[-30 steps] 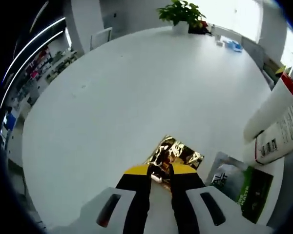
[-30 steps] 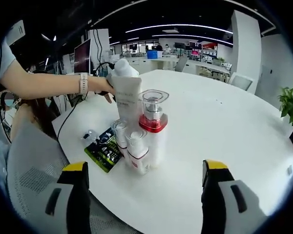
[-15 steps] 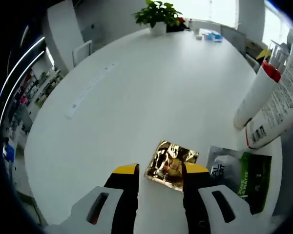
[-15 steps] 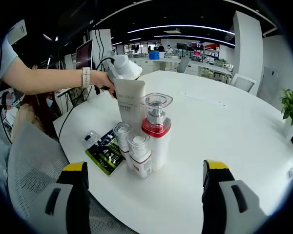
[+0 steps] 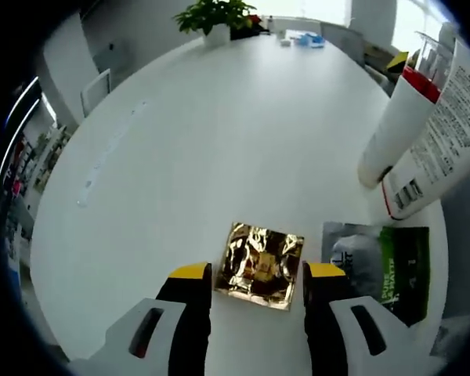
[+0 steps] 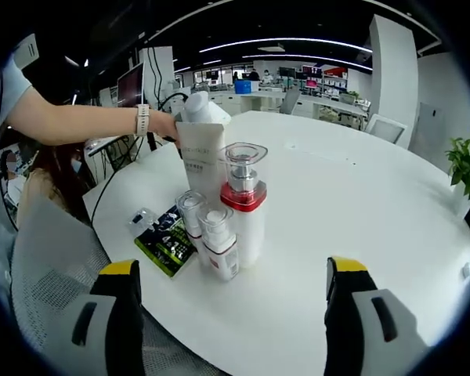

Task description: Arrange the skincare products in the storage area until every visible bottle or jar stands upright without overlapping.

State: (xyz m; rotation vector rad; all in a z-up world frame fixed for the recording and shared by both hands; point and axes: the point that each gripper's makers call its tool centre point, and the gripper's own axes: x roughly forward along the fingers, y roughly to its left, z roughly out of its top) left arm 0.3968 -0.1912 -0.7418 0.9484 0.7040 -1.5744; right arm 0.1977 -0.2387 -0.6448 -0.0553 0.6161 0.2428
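Note:
A gold foil sachet (image 5: 258, 265) lies flat on the white table (image 5: 188, 133), between the open jaws of my left gripper (image 5: 258, 272), which do not touch it. To its right lies a green and black sachet (image 5: 380, 270). A white tube (image 5: 446, 133) and a red-collared pump bottle (image 5: 399, 117) rise at the right edge. In the right gripper view the same tube (image 6: 200, 153), the pump bottle (image 6: 243, 200) and two small clear-capped bottles (image 6: 192, 215) (image 6: 219, 239) stand upright close together, with the green sachet (image 6: 164, 239) beside them. My right gripper (image 6: 233, 270) is held wide open, short of them.
A person's arm with a wristwatch (image 6: 142, 120) reaches in behind the tube. A potted plant (image 5: 219, 14) stands at the table's far edge, with another plant (image 6: 466, 168) at the right. The table's rim (image 6: 243, 345) runs close in front of my right gripper.
My left gripper was shut on the gold sachet, has opened and let it go, and it now lies flat on the table. The right gripper has held still.

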